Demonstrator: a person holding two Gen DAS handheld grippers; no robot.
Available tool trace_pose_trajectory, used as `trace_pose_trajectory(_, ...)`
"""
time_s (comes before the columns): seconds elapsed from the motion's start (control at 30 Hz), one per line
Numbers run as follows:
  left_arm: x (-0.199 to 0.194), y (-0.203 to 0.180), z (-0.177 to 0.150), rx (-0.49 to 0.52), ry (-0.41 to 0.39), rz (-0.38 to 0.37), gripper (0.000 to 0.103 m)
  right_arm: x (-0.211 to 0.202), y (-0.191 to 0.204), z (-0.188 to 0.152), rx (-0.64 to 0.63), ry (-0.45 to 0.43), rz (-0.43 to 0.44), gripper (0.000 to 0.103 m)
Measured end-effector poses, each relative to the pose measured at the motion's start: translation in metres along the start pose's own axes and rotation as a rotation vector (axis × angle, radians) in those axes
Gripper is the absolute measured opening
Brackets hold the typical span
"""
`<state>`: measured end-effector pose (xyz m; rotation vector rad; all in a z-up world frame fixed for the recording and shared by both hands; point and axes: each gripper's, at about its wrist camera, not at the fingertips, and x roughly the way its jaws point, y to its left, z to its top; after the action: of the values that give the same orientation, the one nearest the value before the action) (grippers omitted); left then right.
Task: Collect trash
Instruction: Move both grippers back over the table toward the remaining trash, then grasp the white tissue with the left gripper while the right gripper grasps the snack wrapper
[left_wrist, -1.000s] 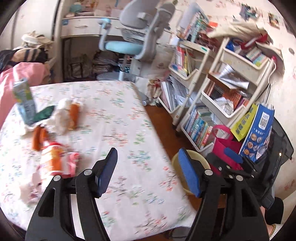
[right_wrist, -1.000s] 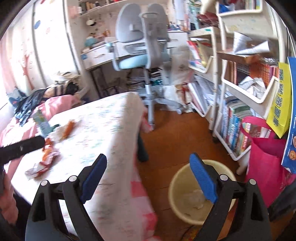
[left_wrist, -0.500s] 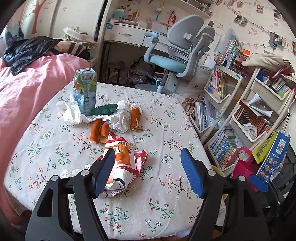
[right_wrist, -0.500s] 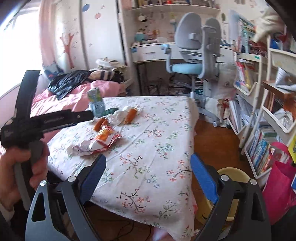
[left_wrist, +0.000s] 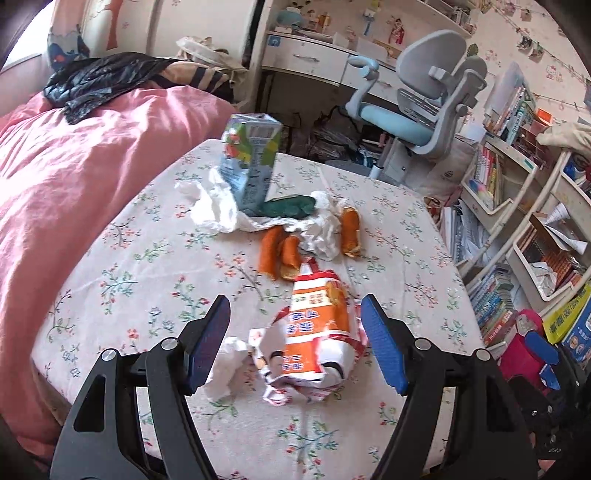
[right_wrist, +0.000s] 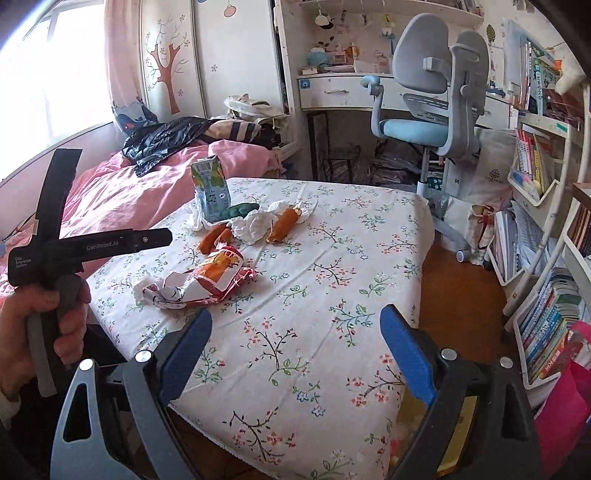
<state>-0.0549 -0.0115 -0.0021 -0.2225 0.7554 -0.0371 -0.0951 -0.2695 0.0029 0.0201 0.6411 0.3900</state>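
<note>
The left gripper (left_wrist: 295, 339) hangs spread wide above a crumpled orange snack bag (left_wrist: 314, 332) on the flowered table (left_wrist: 147, 258), gripping nothing. Beyond the bag lie orange peels (left_wrist: 277, 253), white tissue (left_wrist: 218, 210) and a juice carton (left_wrist: 251, 162). The right gripper (right_wrist: 295, 354) gapes empty near the bag, over the table's edge

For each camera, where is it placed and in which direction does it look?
Left wrist: on the left claw, looking down at the snack bag on the floral table; only its open blue fingers show.
Right wrist: on the right claw, looking across the table toward the desk chair; its open fingers, the person's left hand and the left claw's body show.
Shared: snack bag, milk carton, chair.
</note>
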Motion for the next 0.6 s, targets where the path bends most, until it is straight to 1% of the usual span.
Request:
trace_pose_trajectory(0.07,0.002,0.013,-0.002,-0.020,-0.001,0.034,0.070,0.010,0.000,-0.002,0.048,0.021,0.020,0.089)
trace_pose_trajectory(0.13,0.004,0.023,-0.005,-0.034,0.011,0.050,0.070,0.018,0.003,0.001,0.088,0.040,0.054,0.089)
trace_pose_trajectory(0.27,0.013,0.033,-0.010,-0.035,0.041,0.069,0.070,0.025,0.025,0.006,0.042,0.040,0.074,0.089)
trace_pose_trajectory(0.37,0.013,0.039,-0.009,-0.040,0.039,0.069,0.070,0.031,0.032,0.008,0.031,0.049,0.086,0.089)
trace_pose_trajectory(0.5,0.009,0.063,-0.008,-0.108,0.025,0.095,0.070,0.042,0.040,0.010,0.052,0.071,0.114,0.089)
trace_pose_trajectory(0.6,0.008,0.083,-0.008,-0.165,0.033,0.121,0.070,0.051,0.052,0.013,0.053,0.087,0.144,0.089)
